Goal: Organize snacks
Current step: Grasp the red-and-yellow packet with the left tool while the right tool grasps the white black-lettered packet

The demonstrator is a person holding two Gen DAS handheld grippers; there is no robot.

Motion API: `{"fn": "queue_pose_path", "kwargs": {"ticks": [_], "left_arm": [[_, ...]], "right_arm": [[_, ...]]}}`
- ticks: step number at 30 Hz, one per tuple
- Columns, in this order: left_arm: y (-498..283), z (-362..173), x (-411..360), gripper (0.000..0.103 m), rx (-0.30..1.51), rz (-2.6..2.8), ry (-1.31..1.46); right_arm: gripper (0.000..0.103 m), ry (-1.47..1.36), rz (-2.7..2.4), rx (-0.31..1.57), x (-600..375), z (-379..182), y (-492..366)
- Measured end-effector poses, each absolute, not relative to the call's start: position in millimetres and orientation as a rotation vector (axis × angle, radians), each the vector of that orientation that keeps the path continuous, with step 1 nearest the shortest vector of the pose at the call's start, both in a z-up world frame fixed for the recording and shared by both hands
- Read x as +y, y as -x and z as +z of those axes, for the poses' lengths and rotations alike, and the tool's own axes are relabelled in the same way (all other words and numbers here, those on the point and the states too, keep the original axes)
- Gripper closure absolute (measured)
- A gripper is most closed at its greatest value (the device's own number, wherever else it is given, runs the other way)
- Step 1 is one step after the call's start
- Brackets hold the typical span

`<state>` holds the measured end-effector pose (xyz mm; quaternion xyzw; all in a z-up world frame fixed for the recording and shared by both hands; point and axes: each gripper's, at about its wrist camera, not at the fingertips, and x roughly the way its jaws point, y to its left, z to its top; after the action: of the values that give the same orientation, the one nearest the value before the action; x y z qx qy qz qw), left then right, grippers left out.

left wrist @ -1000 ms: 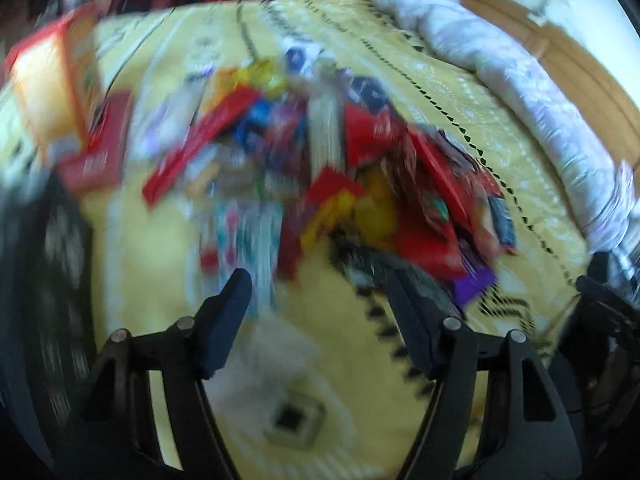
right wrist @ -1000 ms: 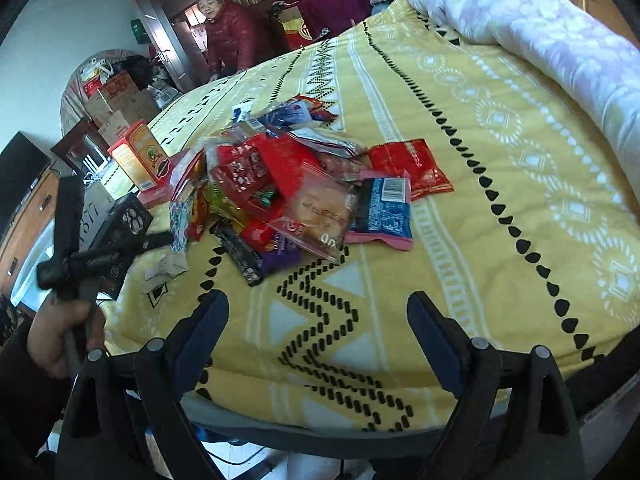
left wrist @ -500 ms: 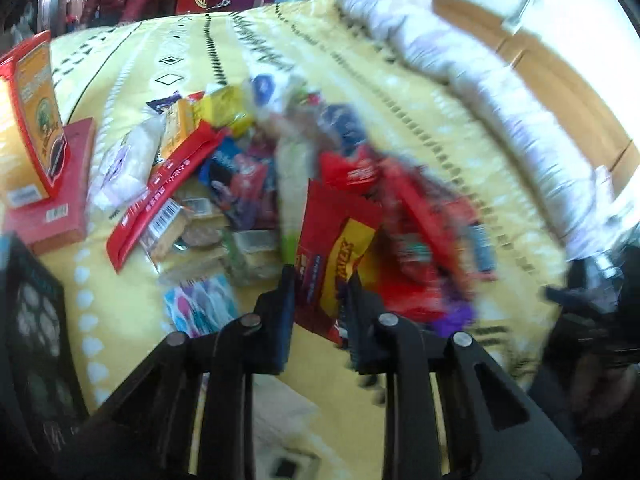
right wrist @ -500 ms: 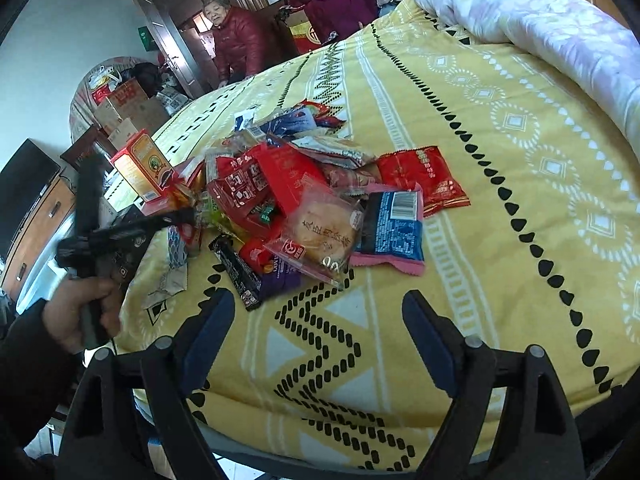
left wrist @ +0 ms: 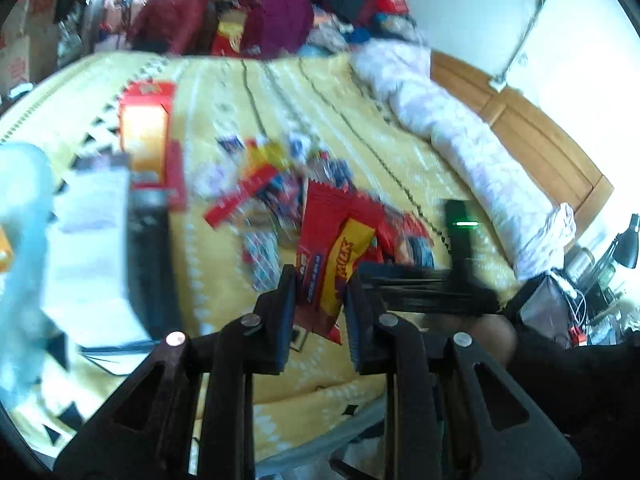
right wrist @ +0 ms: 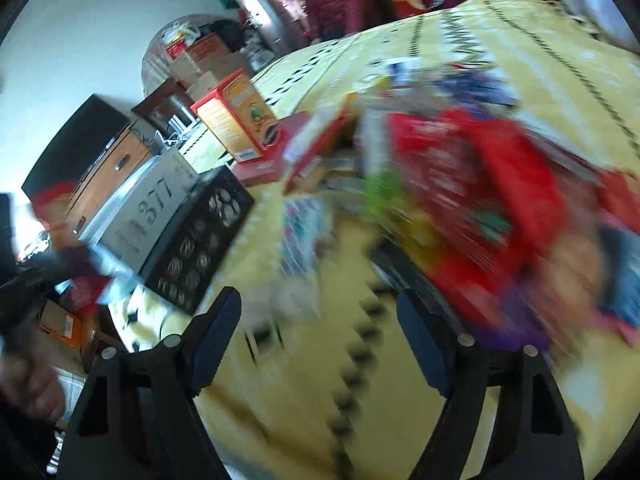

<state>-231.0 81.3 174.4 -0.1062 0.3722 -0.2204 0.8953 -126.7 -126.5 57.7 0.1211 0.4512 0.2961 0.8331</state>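
My left gripper [left wrist: 320,284] is shut on a red and yellow snack packet [left wrist: 336,248] and holds it lifted above the yellow bedspread [left wrist: 224,264]. A blurred pile of snack packets [left wrist: 280,184] lies on the bed beyond it. In the right wrist view my right gripper [right wrist: 320,320] is open and empty, low over the bedspread [right wrist: 304,392], with the blurred snack pile [right wrist: 472,184] ahead and to the right. The other gripper shows as a dark shape in the left wrist view [left wrist: 424,288].
An orange box [right wrist: 236,116] stands on a flat red box [right wrist: 264,164] at the pile's left. A black patterned box [right wrist: 196,240] with a grey box [right wrist: 148,208] lies at the bed's left edge. A white duvet [left wrist: 472,144] and wooden headboard [left wrist: 532,128] run along the right.
My left gripper has lifted the red and yellow packet off the pile and drawn back. My right gripper has swung left and closer to the pile; both views are blurred by motion.
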Motion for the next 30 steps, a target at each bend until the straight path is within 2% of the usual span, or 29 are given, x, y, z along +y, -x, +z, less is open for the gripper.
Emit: {"fn": "queue_pose_path", "kwargs": {"ticks": [6,10,11,12,13,14,23,24,26,30], "left_arm": [[223,183,100,0.080,0.739,-0.441,0.241],[226,182,109,0.079,0.736,-0.445,0.256],[228,182,112,0.079,0.735,-0.447,0.262],[227,182,114,0.079,0.733,-0.450,0.270],[230,183,115,0.079,0.728,-0.452,0.273],[230,183,116,0.079,0.723,-0.454,0.273],[230,187,124,0.079,0.697,-0.455,0.295],[230,187,123,0.078,0.690,-0.455,0.291],[230,187,123,0.078,0.686,-0.451,0.289],[230,186,126,0.078,0.688,-0.436,0.300]], "right_arm": [[0.020,-0.240,0.593,1.072,-61,14,70],[0.022,-0.169,0.553,1.068,-33,3,57],[0.027,-0.132,0.538,1.056,-27,3,56],[0.039,-0.104,0.526,1.047,-24,3,56],[0.058,-0.111,0.522,1.047,-27,3,55],[0.064,-0.128,0.525,1.043,-31,4,55],[0.064,-0.179,0.543,0.917,-94,59,92],[0.061,-0.157,0.547,0.927,-99,60,95],[0.033,-0.063,0.520,1.001,-102,55,98],[0.032,-0.035,0.420,0.940,-106,68,105]]}}
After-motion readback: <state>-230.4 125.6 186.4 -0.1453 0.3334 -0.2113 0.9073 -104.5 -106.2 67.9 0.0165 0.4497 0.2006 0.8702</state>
